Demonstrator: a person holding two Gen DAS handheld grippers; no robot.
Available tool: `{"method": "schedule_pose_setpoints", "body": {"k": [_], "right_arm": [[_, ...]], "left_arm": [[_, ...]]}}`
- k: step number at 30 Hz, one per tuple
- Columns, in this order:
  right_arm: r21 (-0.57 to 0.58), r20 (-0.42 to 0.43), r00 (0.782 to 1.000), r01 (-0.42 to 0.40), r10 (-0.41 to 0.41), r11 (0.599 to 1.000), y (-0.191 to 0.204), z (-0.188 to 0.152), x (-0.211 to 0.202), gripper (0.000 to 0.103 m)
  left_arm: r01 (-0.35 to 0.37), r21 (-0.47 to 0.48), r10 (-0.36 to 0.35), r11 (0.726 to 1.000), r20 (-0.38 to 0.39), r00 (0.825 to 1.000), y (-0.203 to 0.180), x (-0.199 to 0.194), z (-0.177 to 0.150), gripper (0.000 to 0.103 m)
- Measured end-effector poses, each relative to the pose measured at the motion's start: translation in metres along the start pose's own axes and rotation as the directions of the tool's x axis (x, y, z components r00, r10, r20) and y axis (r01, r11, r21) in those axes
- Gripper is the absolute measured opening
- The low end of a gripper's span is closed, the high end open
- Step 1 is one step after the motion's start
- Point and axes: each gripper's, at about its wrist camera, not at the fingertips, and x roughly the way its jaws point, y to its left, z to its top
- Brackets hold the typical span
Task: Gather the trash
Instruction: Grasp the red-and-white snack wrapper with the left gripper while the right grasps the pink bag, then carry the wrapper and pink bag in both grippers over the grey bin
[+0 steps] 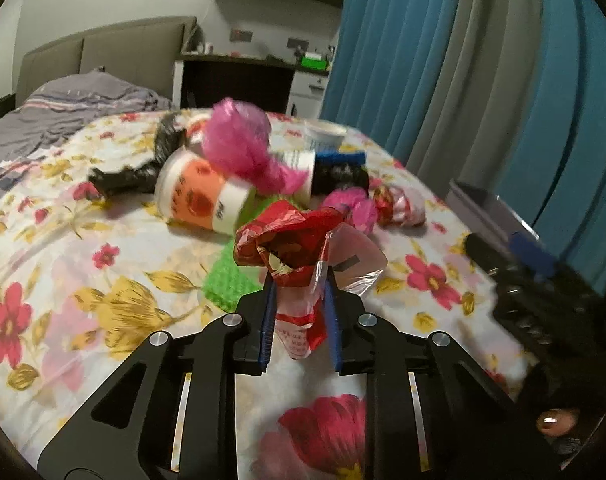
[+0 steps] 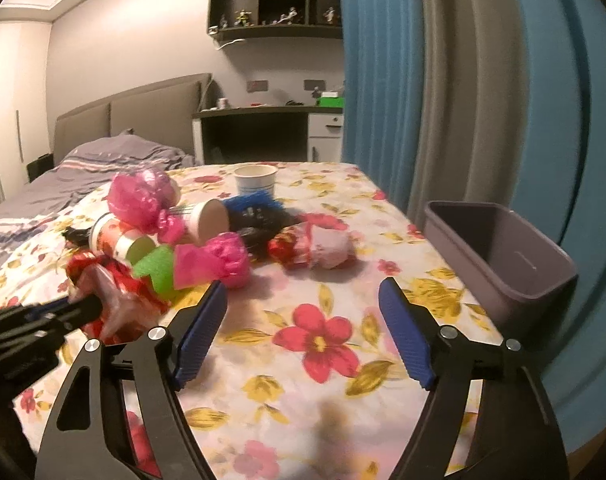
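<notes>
A: Which step is going on?

B: The pick-up, I'd judge. The left gripper (image 1: 299, 312) is clamping its blue pads on a red wrapper (image 1: 291, 244), which is sitting just above the floral cloth (image 1: 115, 308). The right gripper (image 2: 303, 332) is hovering with jaws apart, nothing between them.

A: And next?

B: Probably carrying the wrapper across to the grey bin (image 2: 499, 256), which is standing empty at the table's right edge, and opening over it. The wrapper is crinkly and light, so a loose grip could be letting it slip.

A: How much is lying there?

B: I'm counting three cups: an upright cup (image 2: 255, 179) and two lying down. Two pink bags (image 2: 141, 200), a second red wrapper (image 2: 303, 250), something green (image 2: 159, 272). The black and blue clutter is too blurred to count.
</notes>
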Motion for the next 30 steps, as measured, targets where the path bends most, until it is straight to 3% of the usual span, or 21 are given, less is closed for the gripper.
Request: {"method": "schedule_pose_setpoints", "body": {"k": [7,8,14,18,22,24,30], "right_arm": [[-0.033,-0.041,0.997,-0.063,0.062,0.997,0.031,0.006,0.022,0.066],[-0.037,-0.047,0.996,-0.074,0.073,0.997,0.036,0.007,0.026,0.065],[-0.04,-0.097,0.989,-0.116,0.111,0.992,0.057,0.014,0.05,0.054],[-0.023,-0.146,0.981,-0.13,0.126,0.991,0.062,0.015,0.067,0.038],[-0.025,-0.177,0.977,-0.126,0.12,0.992,0.06,0.014,0.073,0.009],[-0.032,-0.171,0.978,-0.124,0.117,0.992,0.058,0.013,0.07,0.004],[-0.046,-0.108,0.986,-0.133,0.127,0.99,0.04,0.01,0.041,0.002]], "left_arm": [[-0.062,-0.057,0.068,0.996,0.108,0.992,0.019,-0.031,0.019,0.021],[-0.095,-0.052,0.101,0.994,0.127,0.987,0.021,-0.034,0.021,0.021],[-0.124,-0.077,0.134,0.989,0.139,0.981,0.038,-0.035,0.025,0.021],[-0.119,-0.088,0.13,0.989,0.134,0.982,0.046,-0.035,0.025,0.021],[-0.115,-0.093,0.127,0.989,0.13,0.983,0.049,-0.033,0.024,0.021],[-0.111,-0.094,0.123,0.989,0.128,0.984,0.049,-0.031,0.024,0.021],[-0.104,-0.081,0.114,0.991,0.124,0.986,0.042,-0.029,0.023,0.021]]}}
